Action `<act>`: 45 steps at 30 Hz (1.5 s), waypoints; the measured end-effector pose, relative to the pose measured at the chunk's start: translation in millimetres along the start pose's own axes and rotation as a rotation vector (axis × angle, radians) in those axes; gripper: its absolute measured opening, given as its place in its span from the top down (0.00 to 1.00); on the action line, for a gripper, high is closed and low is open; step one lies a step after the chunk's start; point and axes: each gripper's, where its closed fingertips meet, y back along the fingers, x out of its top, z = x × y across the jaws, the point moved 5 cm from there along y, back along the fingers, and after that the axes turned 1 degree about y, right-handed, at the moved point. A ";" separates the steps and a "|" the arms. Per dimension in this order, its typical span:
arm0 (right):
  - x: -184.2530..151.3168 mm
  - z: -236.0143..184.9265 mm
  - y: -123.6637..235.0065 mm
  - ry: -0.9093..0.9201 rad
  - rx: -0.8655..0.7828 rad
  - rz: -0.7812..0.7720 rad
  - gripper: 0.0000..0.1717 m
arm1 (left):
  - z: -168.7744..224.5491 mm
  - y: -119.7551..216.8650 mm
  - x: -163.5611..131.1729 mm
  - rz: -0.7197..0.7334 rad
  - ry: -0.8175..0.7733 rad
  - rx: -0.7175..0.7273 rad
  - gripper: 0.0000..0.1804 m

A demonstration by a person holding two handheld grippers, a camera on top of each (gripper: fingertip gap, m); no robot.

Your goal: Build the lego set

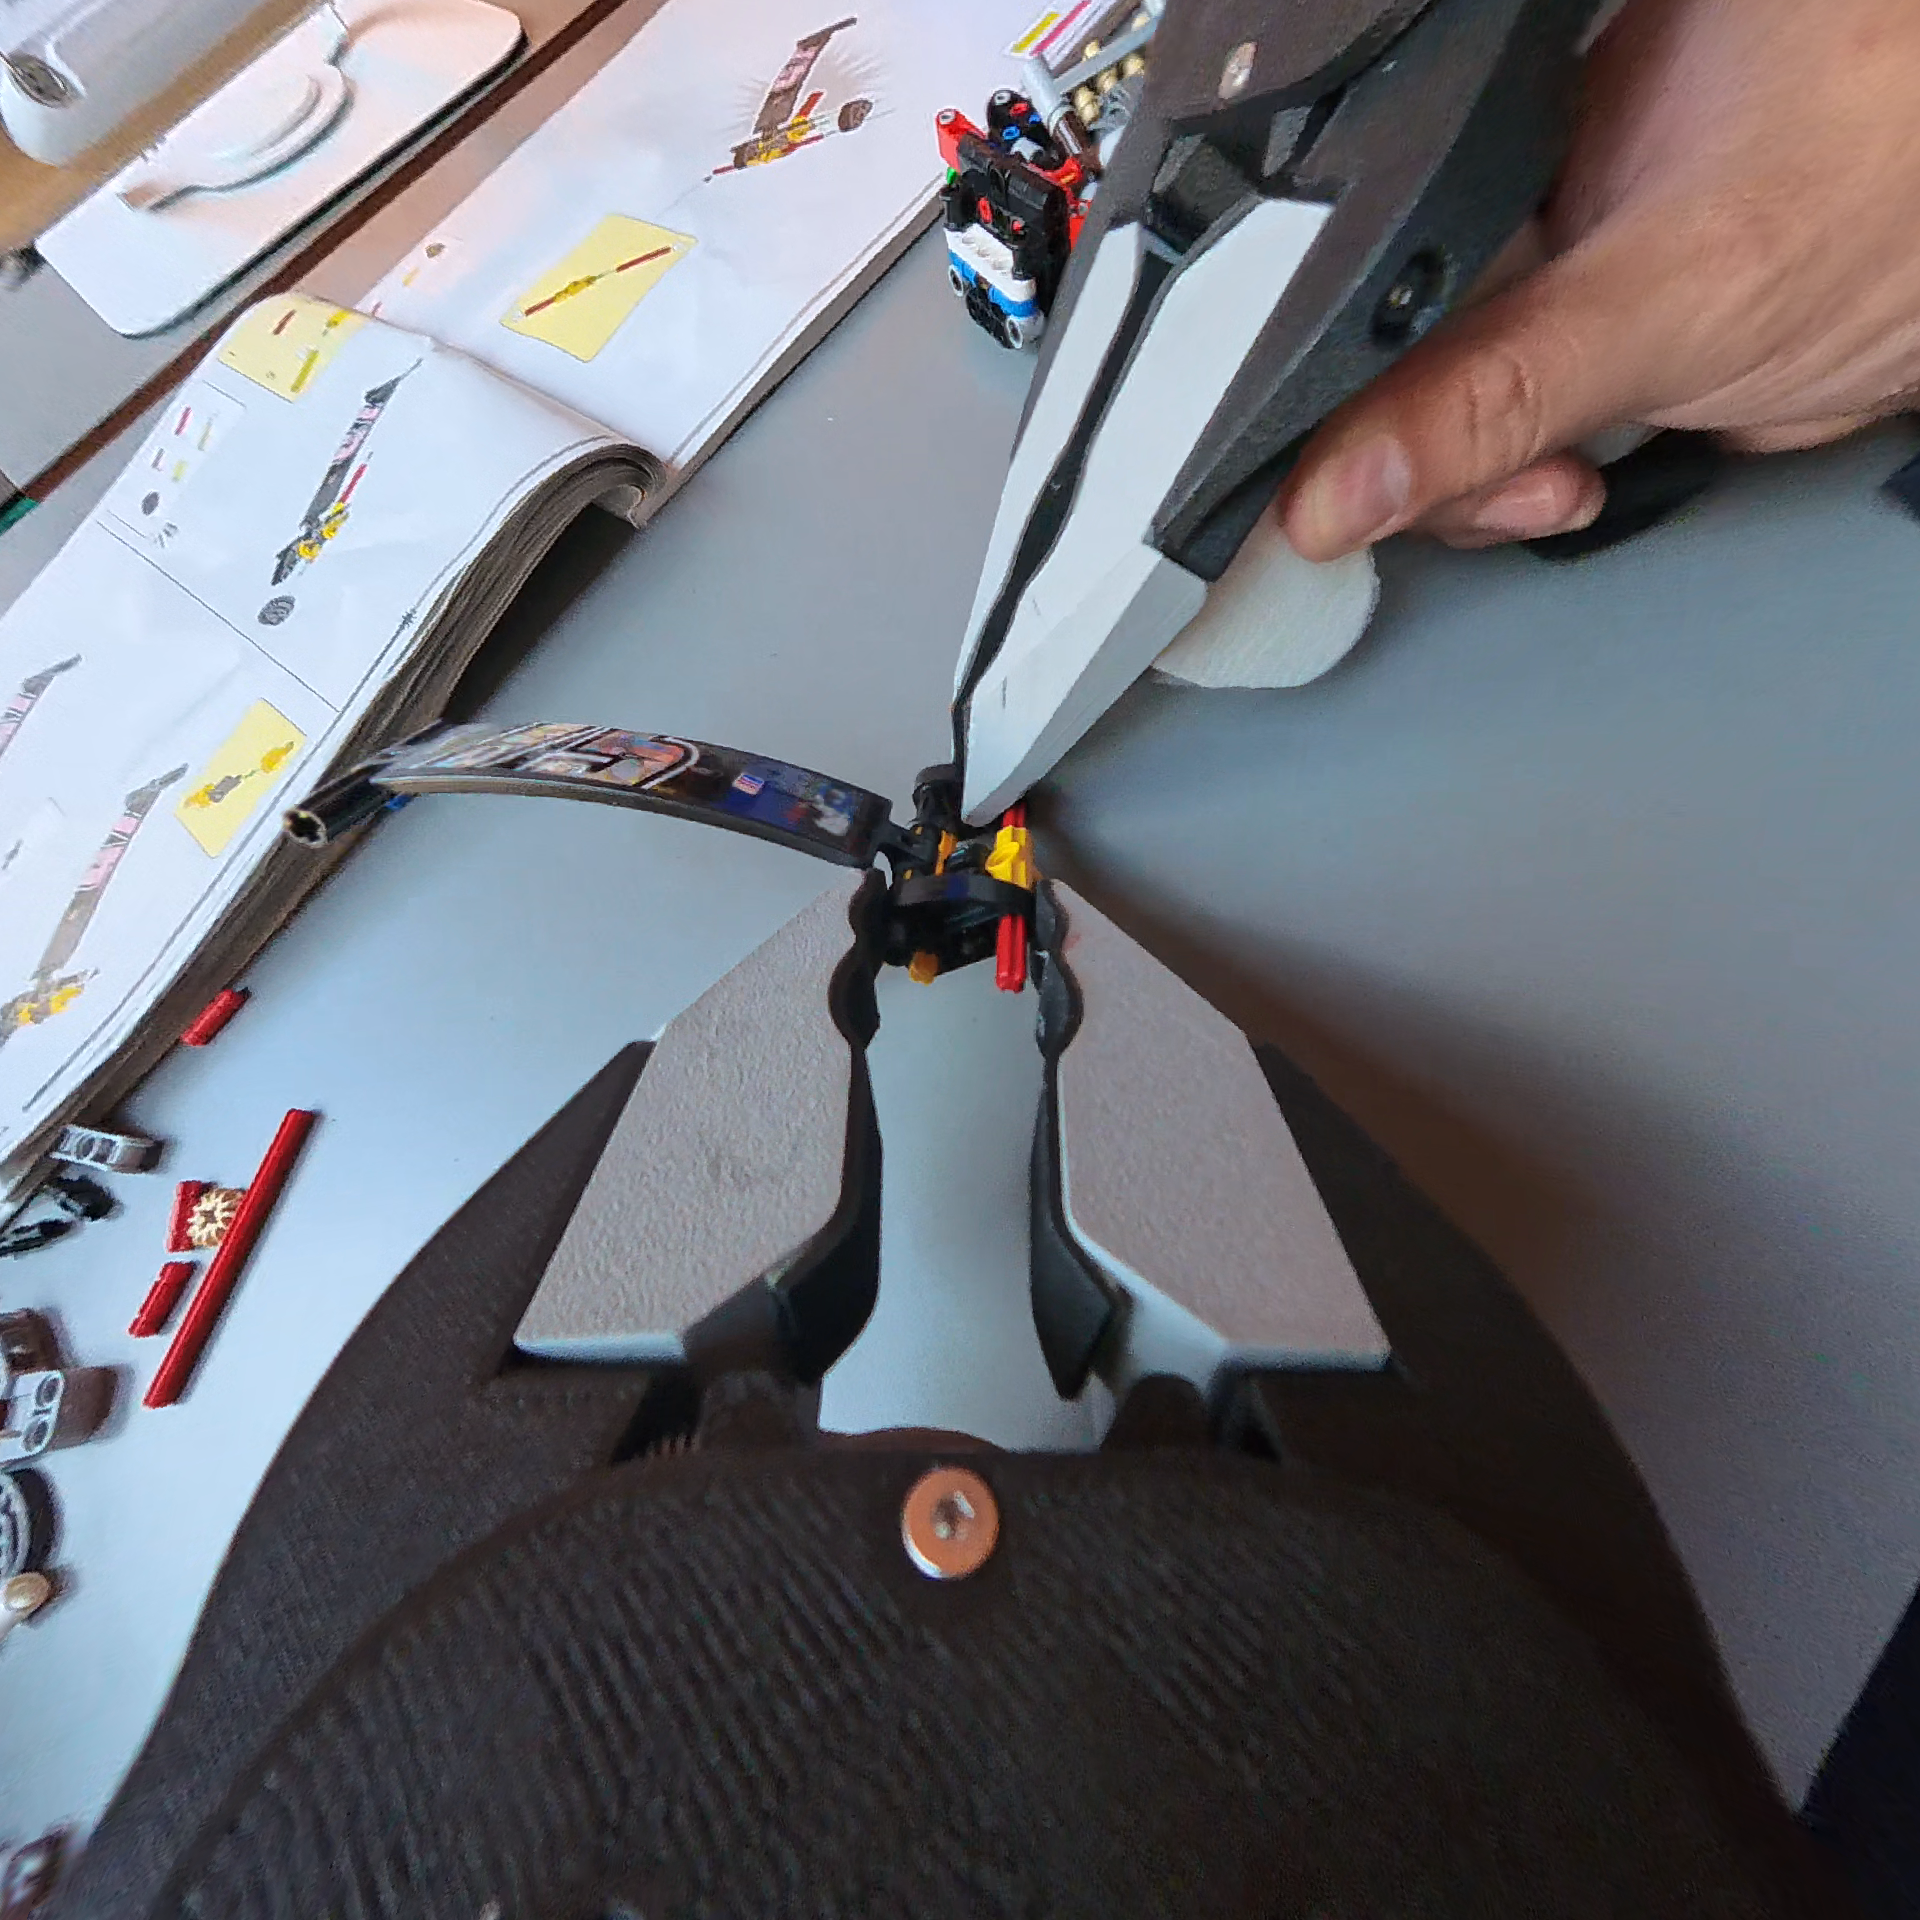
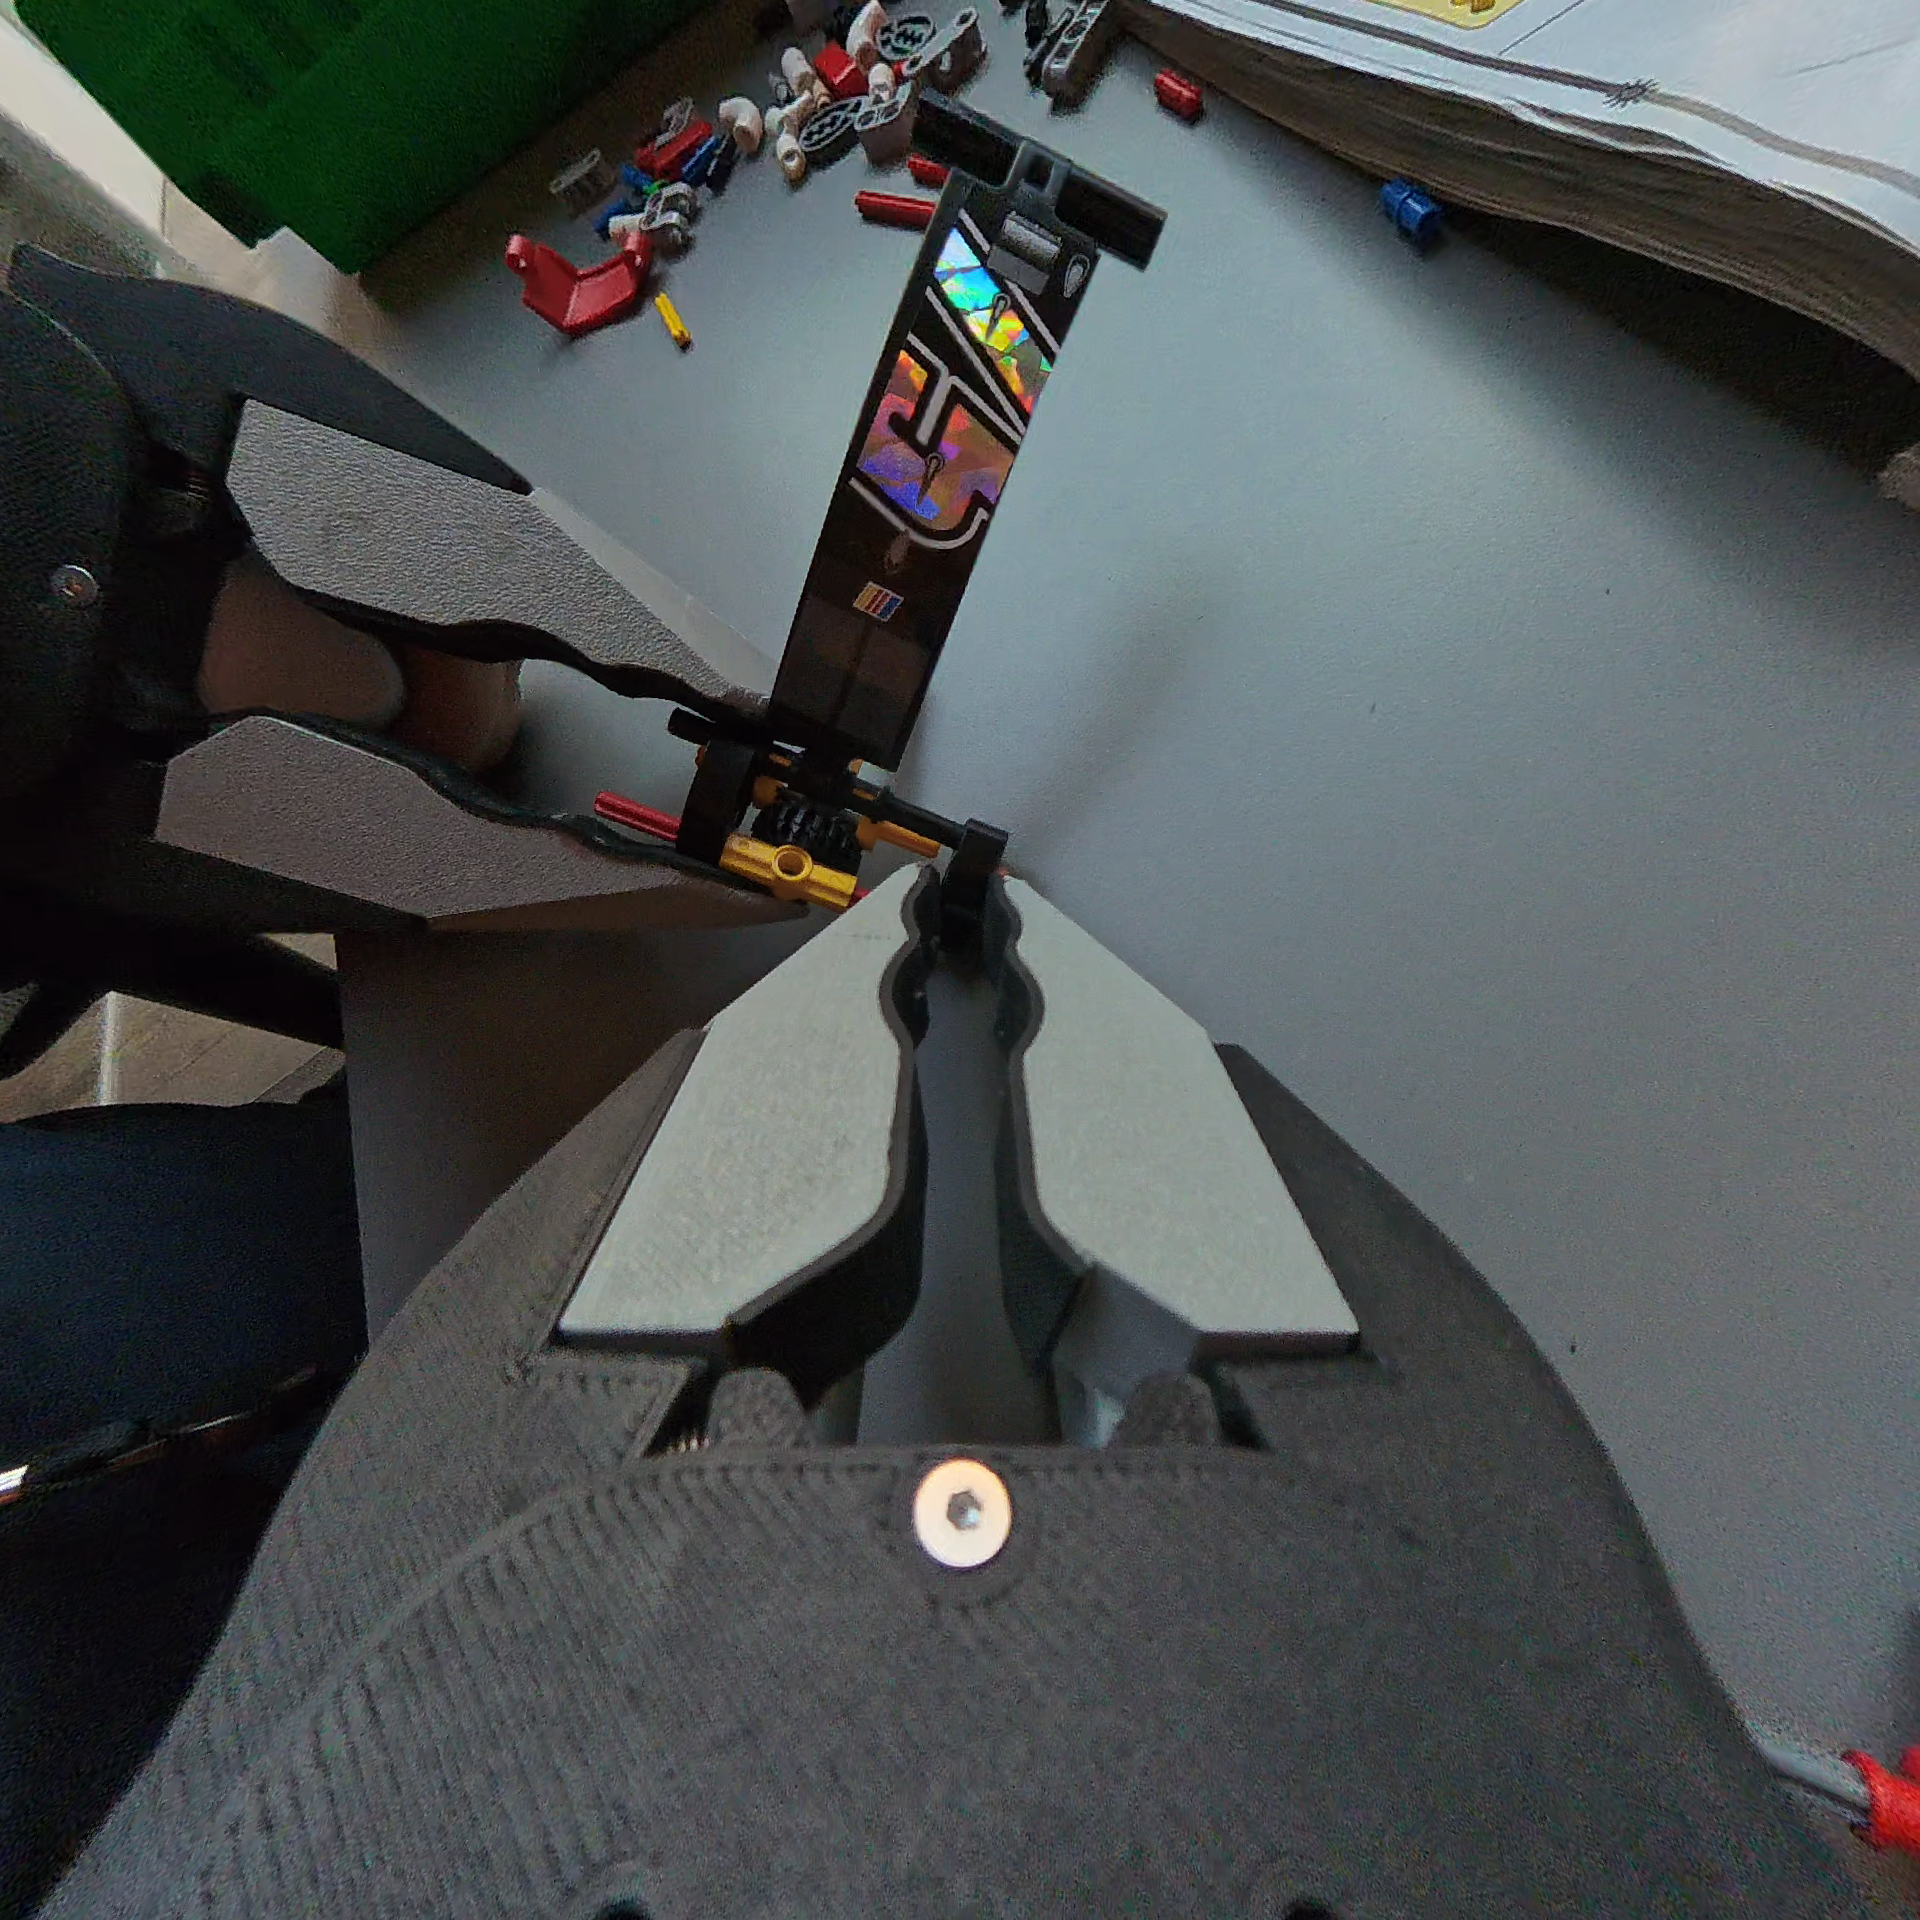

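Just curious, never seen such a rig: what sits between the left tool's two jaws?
In the left wrist view, a small black gear assembly with yellow pins and a red axle sits clamped between the left gripper's jaws.

No writing is showing clearly enough to be made out. The open instruction booklet (image 1: 343, 540) lying on the desk (image 1: 1455, 935) is showing only printed build drawings and yellow boxes, with any step marks too blurred to tell. The long black panel (image 2: 935, 499) is carrying a holographic sticker design and a small striped emblem, and a label at the far edge (image 1: 1060, 26) is bearing marks too small to make out.
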 end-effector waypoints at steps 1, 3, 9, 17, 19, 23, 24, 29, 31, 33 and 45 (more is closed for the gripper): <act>0.1 0.2 -0.4 0.004 0.009 -0.006 0.96 | 1.0 0.3 0.0 0.000 -0.021 0.016 0.86; 0.4 0.8 -1.6 0.000 0.026 -0.014 0.96 | 2.1 0.6 0.4 0.002 -0.047 0.041 0.86; 2.5 6.1 -3.8 -0.215 0.187 -0.004 0.96 | -7.9 2.1 9.2 -0.014 0.061 -0.082 0.86; 5.3 7.9 -2.4 -0.166 0.208 -0.011 0.96 | -22.5 -3.3 28.6 -0.301 0.070 -0.296 0.86; 6.4 13.5 1.4 -0.155 0.190 0.002 0.94 | -25.0 -7.3 30.2 -0.351 0.073 -0.328 0.86; 5.0 14.3 8.7 -0.110 0.171 0.023 0.94 | -26.4 -11.7 36.2 -0.391 0.106 -0.388 0.86; 4.8 13.9 10.4 -0.089 0.159 0.029 0.94 | -27.4 -12.9 36.3 -0.403 0.105 -0.382 0.86; 6.2 6.6 23.2 0.066 0.105 0.098 0.83 | -30.6 -16.7 37.2 -0.432 0.134 -0.397 0.86; 5.0 0.7 22.7 0.133 0.083 0.096 0.81 | -30.6 -18.0 37.8 -0.439 0.145 -0.405 0.86; 2.6 0.9 18.5 0.167 0.023 0.063 0.80 | -29.8 -19.2 38.5 -0.451 0.152 -0.412 0.86; -1.2 6.9 5.3 0.182 -0.043 -0.039 0.95 | -25.2 -31.7 49.8 -0.494 0.108 -0.408 0.86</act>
